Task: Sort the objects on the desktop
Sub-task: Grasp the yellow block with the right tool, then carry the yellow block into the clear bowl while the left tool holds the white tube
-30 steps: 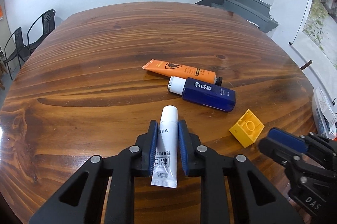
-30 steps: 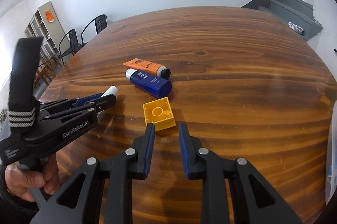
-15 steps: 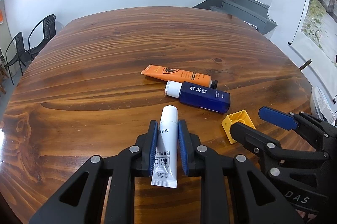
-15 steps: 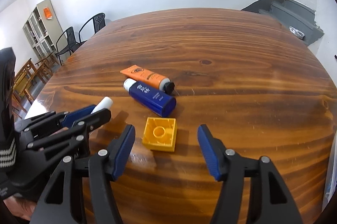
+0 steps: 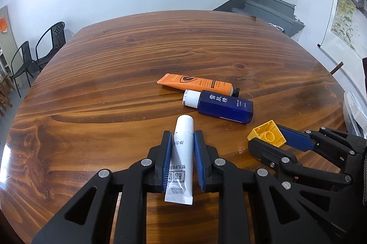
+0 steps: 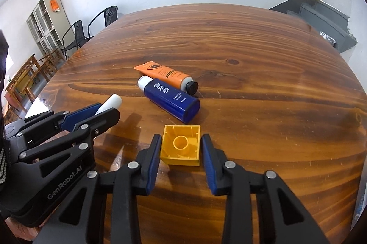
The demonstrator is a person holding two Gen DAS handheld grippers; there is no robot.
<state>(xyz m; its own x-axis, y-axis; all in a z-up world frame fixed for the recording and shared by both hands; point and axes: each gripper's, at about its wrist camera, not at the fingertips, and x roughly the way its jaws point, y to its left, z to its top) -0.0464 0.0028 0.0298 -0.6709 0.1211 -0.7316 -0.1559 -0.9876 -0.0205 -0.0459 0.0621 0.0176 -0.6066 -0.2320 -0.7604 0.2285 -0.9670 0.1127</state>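
The left claw [image 5: 182, 158] is clamped on the white tube [image 5: 182, 152]; both blue pads [image 5: 167, 159] press its flanks. The tube's cap points forward past the fingertips, and its crimped end trails back between the fingers. In the right wrist view the tube's cap [image 6: 111, 102] pokes out from that claw [image 6: 104, 110] at the left.

The right claw [image 6: 181, 148] stands partly open, its fingers straddling the yellow block [image 6: 181, 145]. The block sits on the table [image 6: 263, 60] between the pads, hollow side up. The left pad appears to touch the block's side; a narrow gap shows at the right pad. From the left wrist view the block [image 5: 268, 133] lies at the tip of the right claw [image 5: 275, 140], with one blue pad behind it.

Just beyond the block lies the blue bottle [image 6: 170, 101] on its side, white cap to the far left. The orange tube [image 6: 166, 76] lies touching it on the far side, black cap to the right.
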